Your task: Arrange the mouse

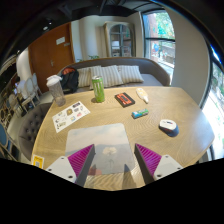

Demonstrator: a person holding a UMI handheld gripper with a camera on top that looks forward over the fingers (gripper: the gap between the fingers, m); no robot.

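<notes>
My gripper [114, 160] is open and empty, held above the near part of a wooden table [190, 135]. Its magenta pads [81, 158] stand wide apart. A grey mouse mat [100, 138] lies flat on the table between and just ahead of the fingers. A small white, rounded object with a dark part [168, 126], which may be the mouse, lies to the right, beyond the right finger. Another white oblong object [143, 95] lies farther back on the table.
On the table stand a green bottle [98, 88] and a clear jar [56, 91]. A printed sheet [70, 116], a dark red box [124, 99] and a small blue item [139, 114] lie there too. A sofa [120, 72] stands behind the table.
</notes>
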